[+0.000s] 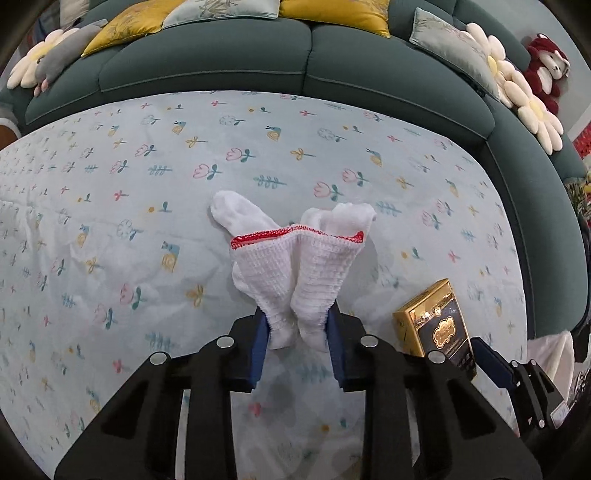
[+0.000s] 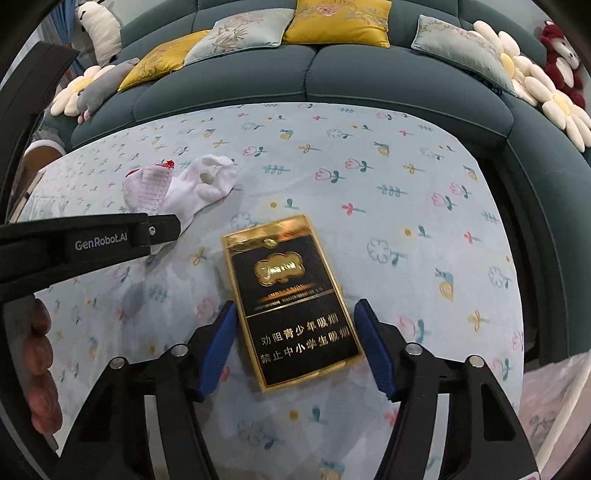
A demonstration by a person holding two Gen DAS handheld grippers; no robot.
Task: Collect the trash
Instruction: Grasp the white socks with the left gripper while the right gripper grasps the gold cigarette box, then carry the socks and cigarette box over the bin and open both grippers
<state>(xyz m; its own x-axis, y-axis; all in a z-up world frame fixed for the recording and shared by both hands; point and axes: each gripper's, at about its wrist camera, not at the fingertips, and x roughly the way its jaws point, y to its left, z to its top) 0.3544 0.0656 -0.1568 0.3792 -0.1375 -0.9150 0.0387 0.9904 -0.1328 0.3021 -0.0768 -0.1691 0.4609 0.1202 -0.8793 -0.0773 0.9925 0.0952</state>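
One cigarette pack [image 2: 293,302], black with gold trim, lies flat on the flowered sheet [image 2: 424,192] of the bed, between the blue pads of the right tool [image 2: 295,343]; the jaws stand fairly wide, a gap shows on each side of the pack, and neither pad presses on it. One white glove [image 1: 295,273] with a red-edged cuff sits bunched in the left tool [image 1: 297,332], whose pads are drawn in narrow and pinch the knit at its near end, the glove's fingers lying on the sheet beyond. In the left wrist view the pack [image 1: 437,325] lies just to the right of the glove. Farther off, the teal headboard [image 2: 295,74] carries five cushions, three yellow [image 2: 336,22] and two pale blue [image 2: 240,33], two flower-shaped pillows [image 2: 546,96], one grey plush [image 2: 99,92] and one red-and-white plush toy [image 2: 561,62]
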